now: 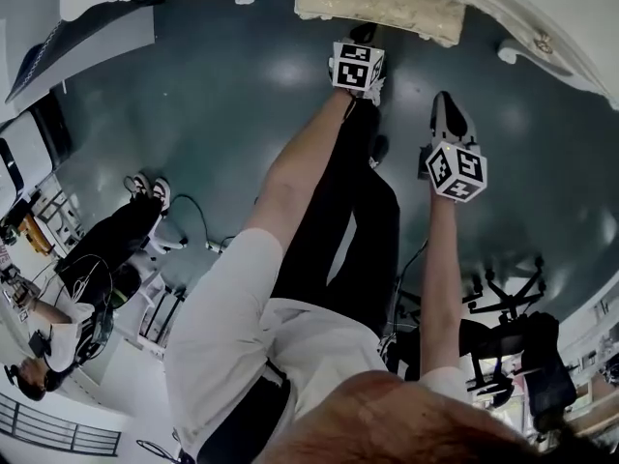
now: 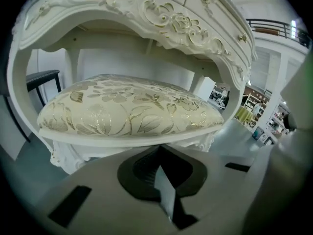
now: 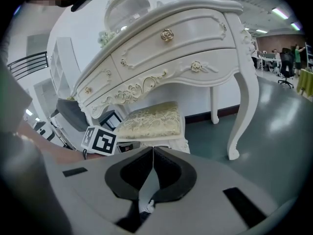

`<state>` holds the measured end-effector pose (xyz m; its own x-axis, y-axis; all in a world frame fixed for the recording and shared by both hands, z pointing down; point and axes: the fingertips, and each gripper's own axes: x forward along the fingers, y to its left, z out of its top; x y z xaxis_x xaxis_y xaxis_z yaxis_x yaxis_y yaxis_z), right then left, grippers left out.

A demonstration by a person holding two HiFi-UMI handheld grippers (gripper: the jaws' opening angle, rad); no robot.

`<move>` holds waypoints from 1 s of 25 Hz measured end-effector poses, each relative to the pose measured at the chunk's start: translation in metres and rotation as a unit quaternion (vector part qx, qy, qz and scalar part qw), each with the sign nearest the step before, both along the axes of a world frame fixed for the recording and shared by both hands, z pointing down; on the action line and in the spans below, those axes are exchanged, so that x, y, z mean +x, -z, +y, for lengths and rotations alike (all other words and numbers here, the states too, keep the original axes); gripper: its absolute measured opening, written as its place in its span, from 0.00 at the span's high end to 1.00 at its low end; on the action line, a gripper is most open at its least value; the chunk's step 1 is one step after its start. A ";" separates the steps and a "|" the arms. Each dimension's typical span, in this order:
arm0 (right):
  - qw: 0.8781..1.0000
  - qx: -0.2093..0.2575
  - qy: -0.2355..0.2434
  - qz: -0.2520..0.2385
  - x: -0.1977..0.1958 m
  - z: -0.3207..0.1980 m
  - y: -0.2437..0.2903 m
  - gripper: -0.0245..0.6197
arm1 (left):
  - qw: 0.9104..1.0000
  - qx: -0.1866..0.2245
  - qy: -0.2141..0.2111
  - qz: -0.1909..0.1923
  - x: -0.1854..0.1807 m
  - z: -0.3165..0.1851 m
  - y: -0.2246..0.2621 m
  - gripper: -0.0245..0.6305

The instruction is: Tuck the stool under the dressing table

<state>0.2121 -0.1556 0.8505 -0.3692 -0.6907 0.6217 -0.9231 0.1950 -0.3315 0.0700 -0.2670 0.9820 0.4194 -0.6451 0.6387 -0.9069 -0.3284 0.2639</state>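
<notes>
We hold the left gripper (image 2: 157, 153) with its jaws pressed together and nothing between them. Its blunt tip sits right at the white seat rail (image 2: 98, 143) of the stool (image 2: 127, 109). We judge that it is set there to push, since a closed tip gives one firm point against the frame and keeps off the soft cushion. We cannot tell for certain whether it touches the rail.

The right gripper (image 3: 151, 153) is also closed on nothing. It hangs back and off to the side, well apart from the furniture, and we judge it is not needed for a straight shove.

The stool stands on the floor (image 1: 242, 95) in the kneehole of the dressing table (image 3: 166, 53), between its front legs. From the left gripper view the carved arch frames the seat. From the head view a strip of cushion shows past the table's front edge, so we reckon the tuck is nearly done but not complete.

The cushion is domed and padded, in cream brocade with shiny gold leaves and flowers. The stool's frame is painted white, with scrolled carving at its feet (image 2: 66, 155). The table matches it:

- a bowed front in glossy white
- gilt scrollwork along the apron
- small gold rose knobs (image 3: 167, 34) on the drawers
- slim curved cabriole legs (image 3: 244, 106)

The floor is smooth, grey-green and slightly reflective, so we expect the stool to slide easily.
</notes>
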 end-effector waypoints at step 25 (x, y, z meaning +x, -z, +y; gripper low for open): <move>0.999 0.015 0.035 0.001 -0.017 -0.014 -0.026 0.89 | 0.993 0.120 -0.005 0.016 0.033 -0.155 0.010 0.94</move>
